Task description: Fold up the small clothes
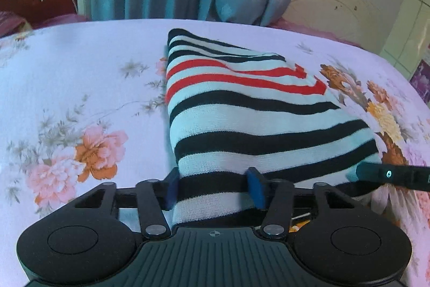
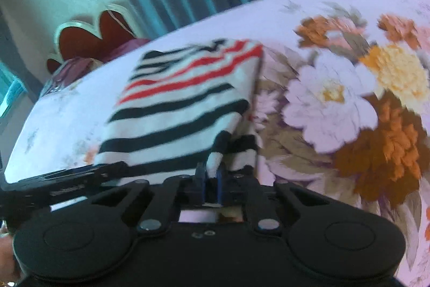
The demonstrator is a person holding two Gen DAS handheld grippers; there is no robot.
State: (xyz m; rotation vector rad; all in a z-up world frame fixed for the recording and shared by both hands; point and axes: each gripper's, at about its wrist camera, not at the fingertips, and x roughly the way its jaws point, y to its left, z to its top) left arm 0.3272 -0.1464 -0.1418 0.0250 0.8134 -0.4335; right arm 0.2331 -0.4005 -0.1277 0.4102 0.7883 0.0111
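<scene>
Right-wrist only: striped garment [image 2: 177, 104] pinched.

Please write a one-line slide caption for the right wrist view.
Right gripper pinches a corner of the striped garment on the floral bedsheet.

Ribbed knit striped garment [image 1: 242, 109]; smooth printed cotton-like bedsheet [image 1: 80, 71]; matt black plastic left gripper [image 1: 213, 187], metal pivot pins.

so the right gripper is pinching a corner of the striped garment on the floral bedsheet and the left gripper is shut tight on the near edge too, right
Not quite. The left gripper is open: in the left wrist view its blue pads sit well apart, with the striped garment lying between them. The rest holds: the right gripper pinches a corner, on the floral bedsheet.
</scene>
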